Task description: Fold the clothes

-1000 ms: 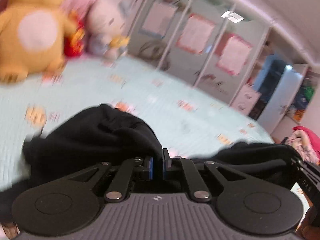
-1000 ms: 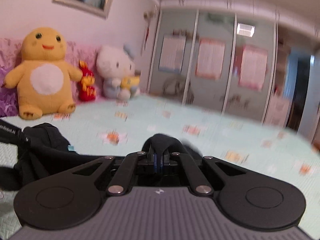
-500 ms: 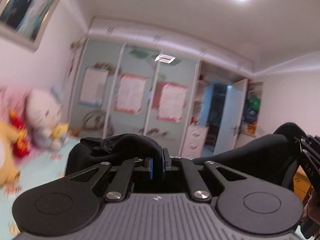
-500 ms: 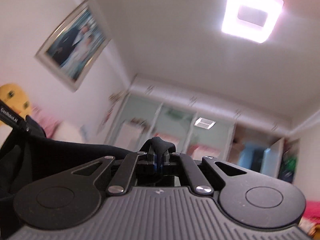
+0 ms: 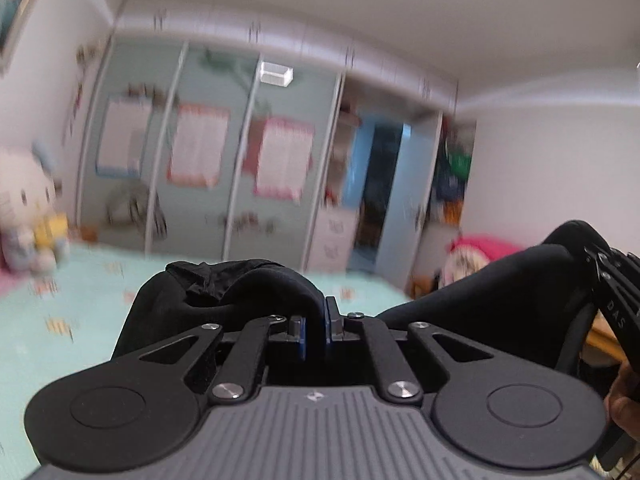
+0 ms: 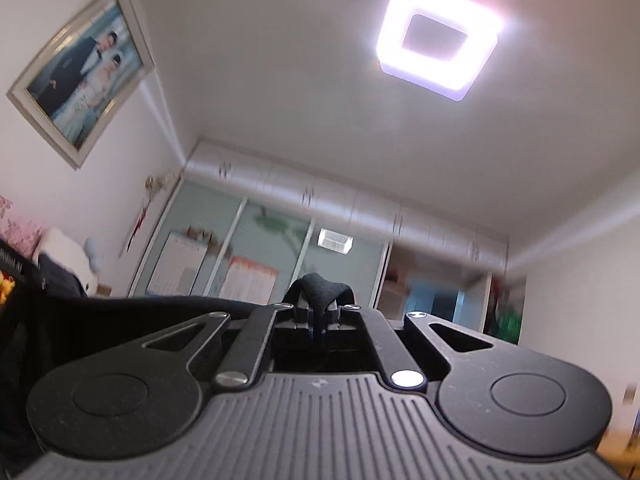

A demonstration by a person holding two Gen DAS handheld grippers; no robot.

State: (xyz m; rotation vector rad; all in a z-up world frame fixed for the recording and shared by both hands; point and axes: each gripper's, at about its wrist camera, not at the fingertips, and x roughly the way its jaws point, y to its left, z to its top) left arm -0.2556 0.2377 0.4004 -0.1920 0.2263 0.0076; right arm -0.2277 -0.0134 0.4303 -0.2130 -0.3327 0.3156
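Both tools have swung up off the bed since a second ago, and the left view has since tipped back down toward the mattress. Left tool (image 5: 315, 330) is pinching a bunched fold of the black garment (image 5: 240, 284); right tool (image 6: 319, 318) is pinching another edge of it, raised toward the ceiling. Cloth spans between them above the mint bedspread (image 5: 80, 300). Each bite looks small, so I judge a brisk shake could pull an edge free, or uneven height could leave the garment twisted.
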